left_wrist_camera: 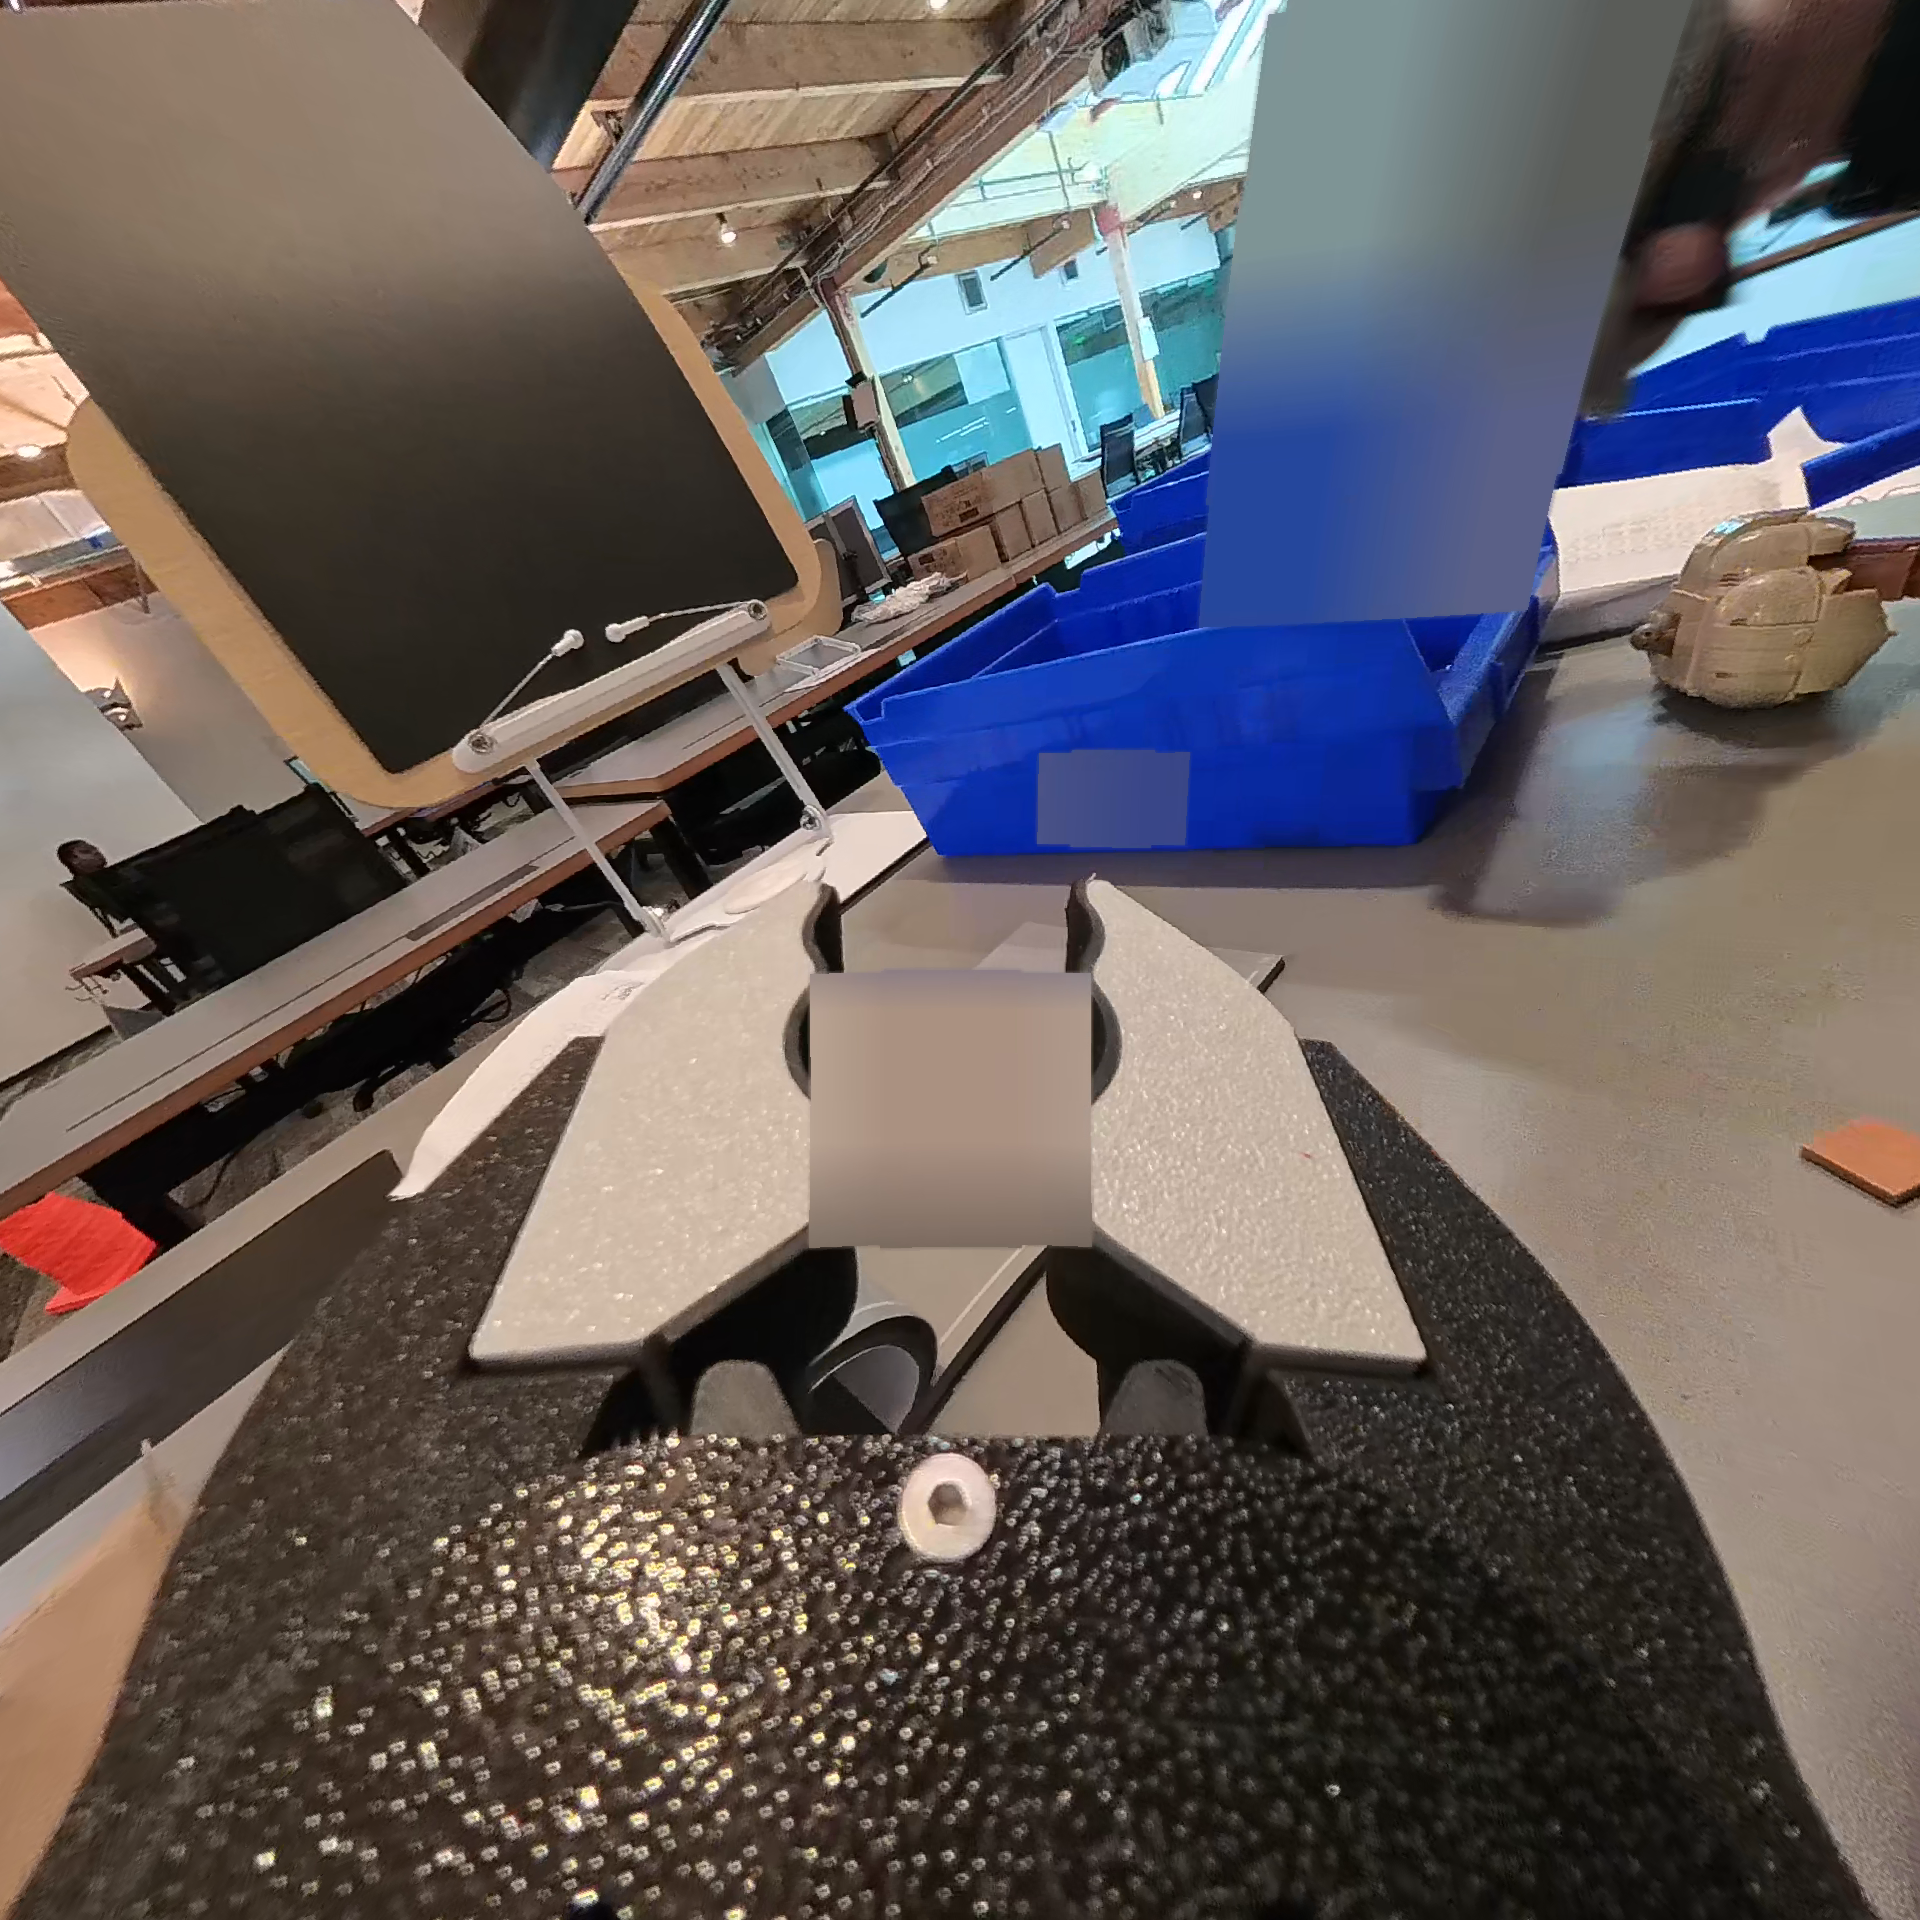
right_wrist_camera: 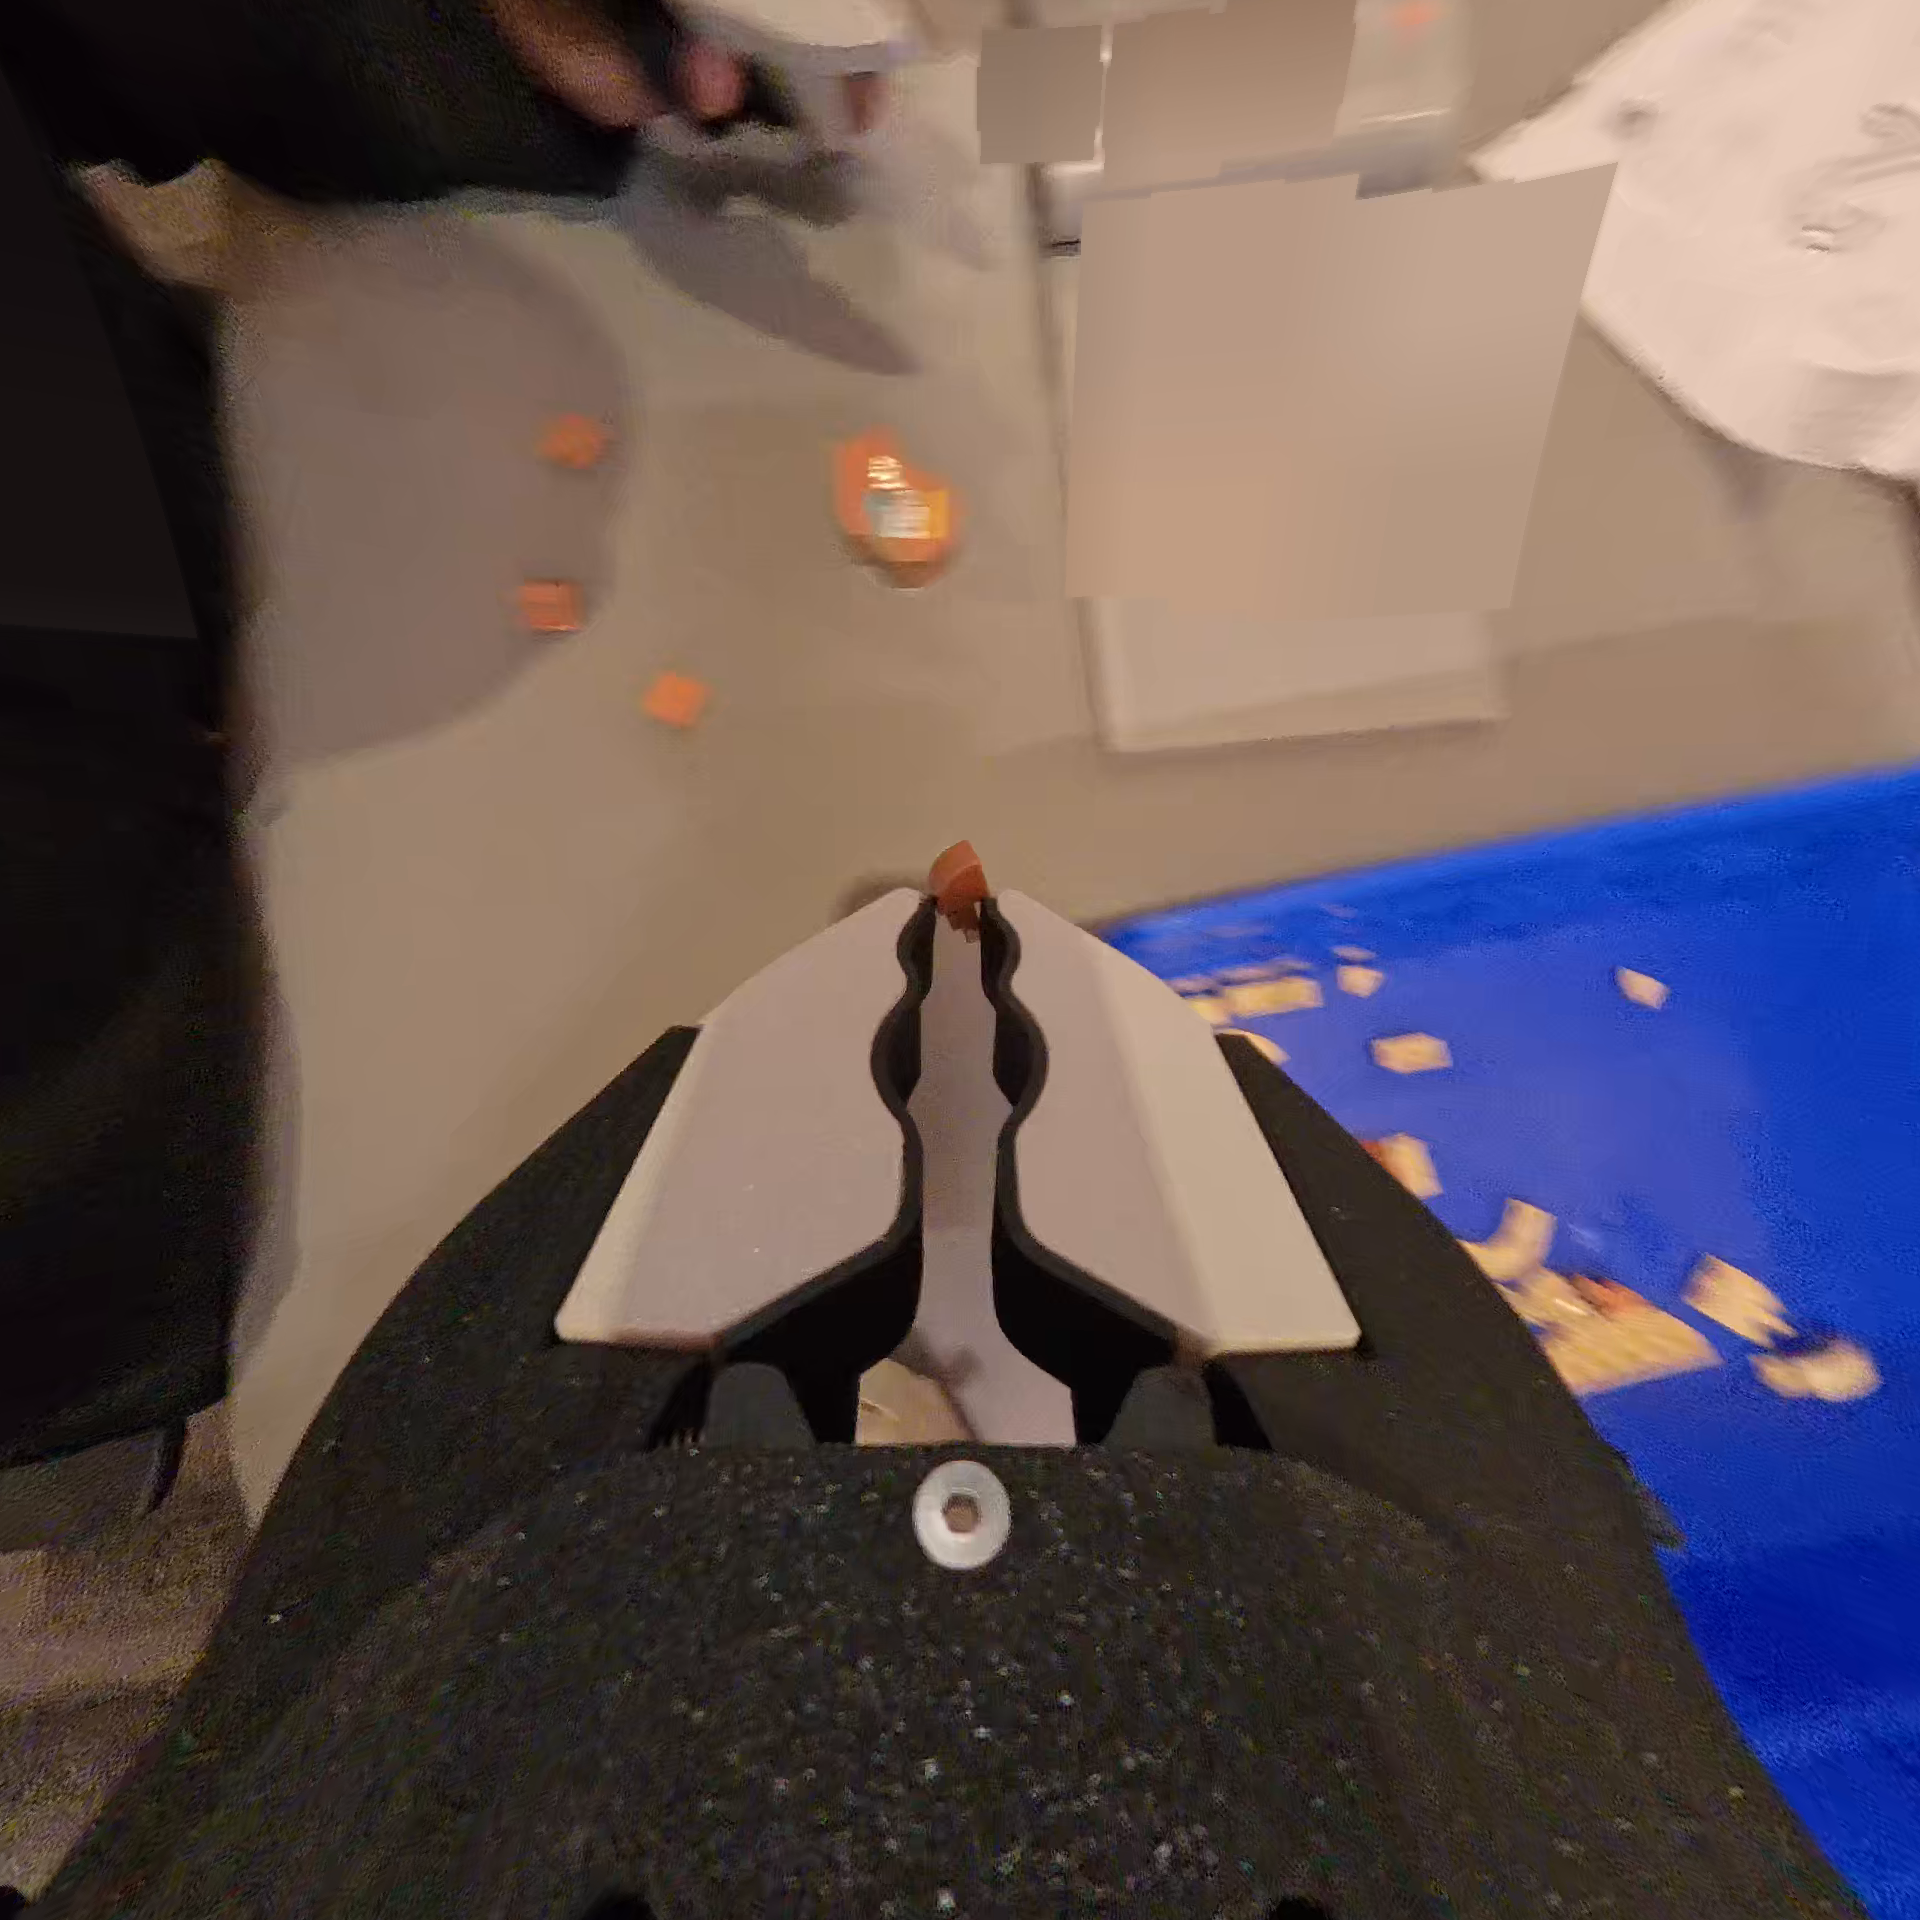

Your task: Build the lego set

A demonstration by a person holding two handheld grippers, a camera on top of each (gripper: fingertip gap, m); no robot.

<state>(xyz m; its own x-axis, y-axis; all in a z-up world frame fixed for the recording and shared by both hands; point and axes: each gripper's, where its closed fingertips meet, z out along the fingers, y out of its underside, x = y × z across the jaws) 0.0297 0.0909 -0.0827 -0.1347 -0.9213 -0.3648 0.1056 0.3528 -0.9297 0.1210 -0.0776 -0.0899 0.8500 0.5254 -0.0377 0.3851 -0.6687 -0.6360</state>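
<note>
Orange-brown and tiny, a small plastic piece point(right_wrist_camera: 958, 878) is pinched at the very tips of the right gripper point(right_wrist_camera: 956, 914), both dark pads pressing its sides while its rounded top pokes out beyond them, above the grey table point(right_wrist_camera: 727, 831) just beside the blue bin point(right_wrist_camera: 1558, 1039). It looks hard, light and smooth, so I would judge it apt to pivot or pop free from so slight a hold; flat opposite faces are the place to take it. Similar orange pieces point(right_wrist_camera: 673, 698) lie scattered on the table, and pale tan bits point(right_wrist_camera: 1411, 1054) litter the bin's floor, all blurred. The left gripper point(left_wrist_camera: 956, 935) stands spread wide, nothing visibly between its tips; a patch hides the space behind them. It faces the bin point(left_wrist_camera: 1195, 727), with a tan model point(left_wrist_camera: 1756, 613) off to the right and a flat orange tile point(left_wrist_camera: 1870, 1158) nearer. No brand or writing can be made out; the labels and papers are covered over.
</note>
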